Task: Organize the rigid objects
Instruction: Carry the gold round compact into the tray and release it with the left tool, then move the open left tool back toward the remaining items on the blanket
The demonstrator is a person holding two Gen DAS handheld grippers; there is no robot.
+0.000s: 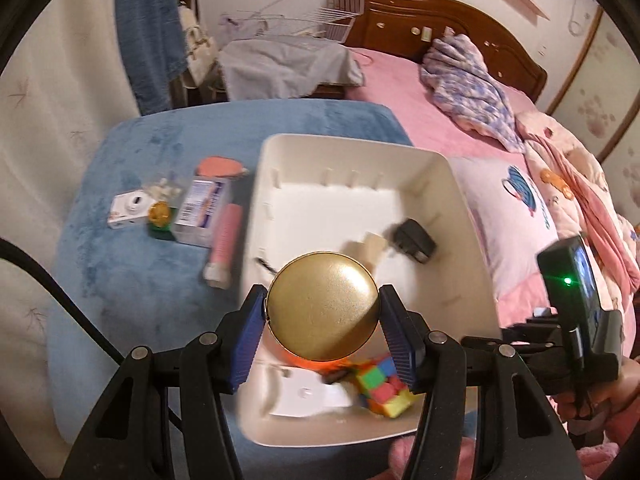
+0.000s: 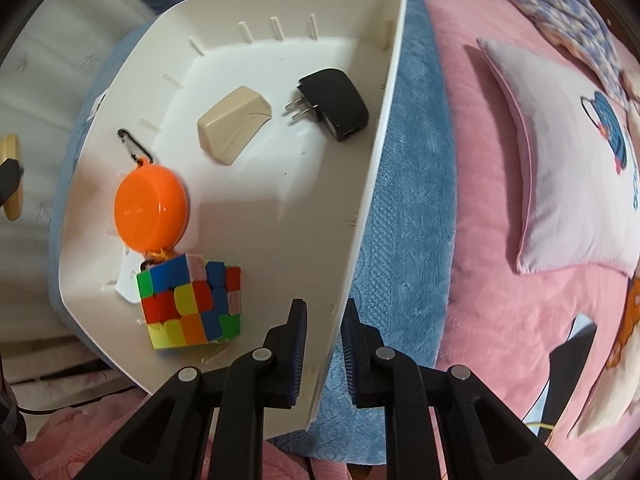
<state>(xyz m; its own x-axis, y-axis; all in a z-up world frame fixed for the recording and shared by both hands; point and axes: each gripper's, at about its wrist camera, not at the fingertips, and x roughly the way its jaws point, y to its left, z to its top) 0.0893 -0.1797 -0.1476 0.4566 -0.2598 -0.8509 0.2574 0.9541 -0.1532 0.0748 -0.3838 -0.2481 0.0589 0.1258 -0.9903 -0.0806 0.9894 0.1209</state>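
My left gripper [image 1: 323, 308] is shut on a round gold case [image 1: 322, 306] and holds it above the near part of a white bin [image 1: 356, 152]. My right gripper [image 2: 324, 344] is shut on the bin's right wall [image 2: 384, 128]. Inside the bin lie a colour cube [image 2: 190, 300], an orange round case [image 2: 151, 204] with a black clip, a beige block [image 2: 234, 122] and a black plug adapter [image 2: 334, 102]. The cube [image 1: 382, 388] and adapter [image 1: 414, 240] also show in the left wrist view.
The bin stands on a blue cushion [image 1: 132, 280] on a pink bed [image 1: 400, 92]. Left of the bin lie a pink tube [image 1: 226, 240], a clear box [image 1: 204, 208], a white box [image 1: 130, 210], a small gold-and-green item [image 1: 160, 220]. A pale pillow [image 2: 568, 168] lies to the right.
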